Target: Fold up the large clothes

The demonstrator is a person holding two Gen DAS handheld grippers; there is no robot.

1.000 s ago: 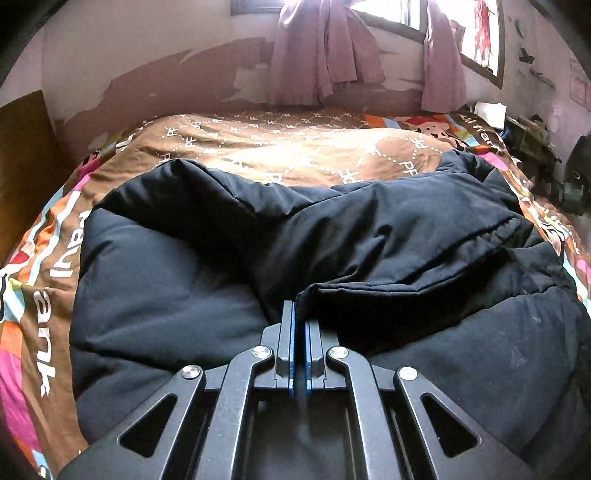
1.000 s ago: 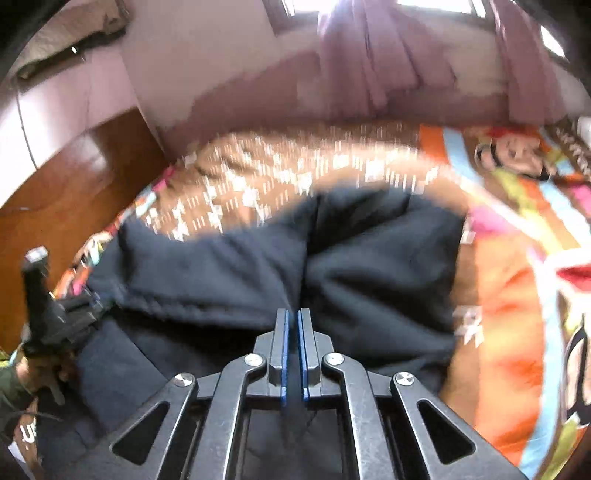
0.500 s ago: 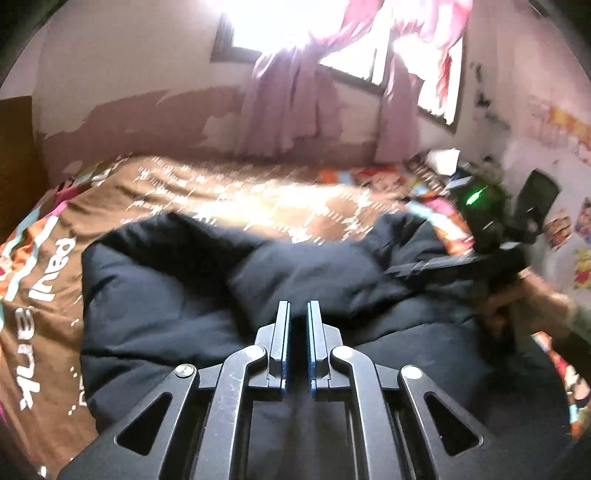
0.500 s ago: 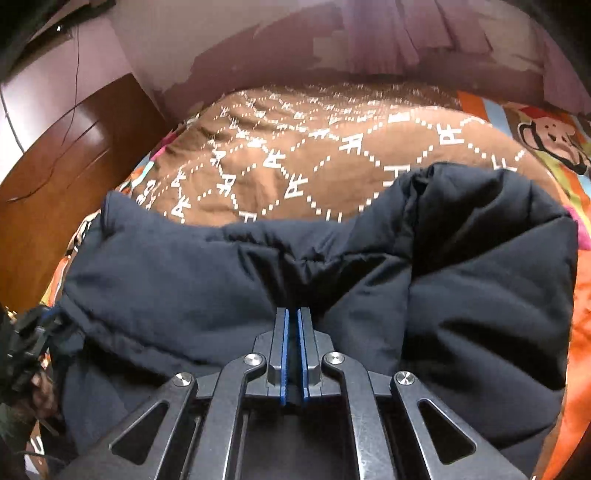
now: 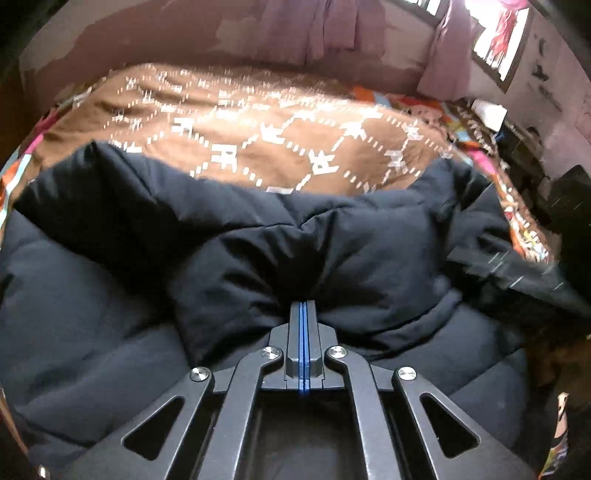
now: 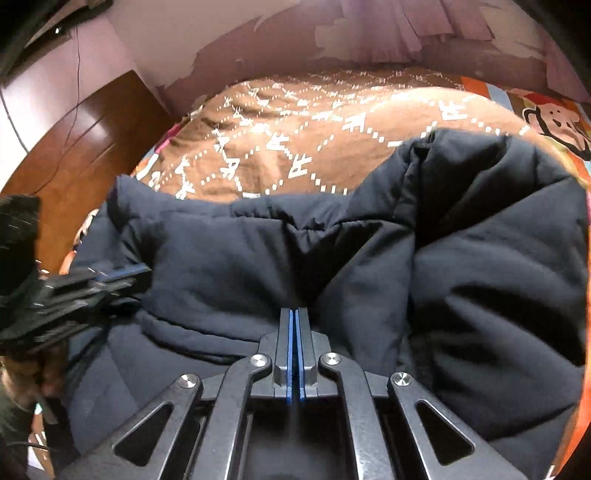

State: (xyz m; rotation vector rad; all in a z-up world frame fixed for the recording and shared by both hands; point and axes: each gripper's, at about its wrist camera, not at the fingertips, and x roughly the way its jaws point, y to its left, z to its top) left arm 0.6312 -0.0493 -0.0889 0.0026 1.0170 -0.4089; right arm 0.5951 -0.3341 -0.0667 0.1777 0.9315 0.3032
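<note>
A large puffy black jacket (image 5: 258, 258) lies on a bed with a brown patterned cover (image 5: 258, 122). It also fills the right wrist view (image 6: 369, 258). My left gripper (image 5: 303, 306) is shut, its tips pressed into a raised fold of the jacket. My right gripper (image 6: 294, 314) is shut on another part of the same fold. The left gripper shows blurred at the left edge of the right wrist view (image 6: 92, 284). The right gripper shows blurred at the right edge of the left wrist view (image 5: 491, 266).
The bed cover (image 6: 295, 147) has colourful cartoon borders. A wooden cabinet (image 6: 74, 155) stands left of the bed. Purple curtains (image 5: 325, 26) and a window (image 5: 506, 37) are on the far wall. A cluttered dark surface (image 5: 532, 155) sits at the right.
My left gripper, slightly open half a second ago, has shut on the jacket fold. Both grippers have moved forward with the fold over the jacket's lower part.
</note>
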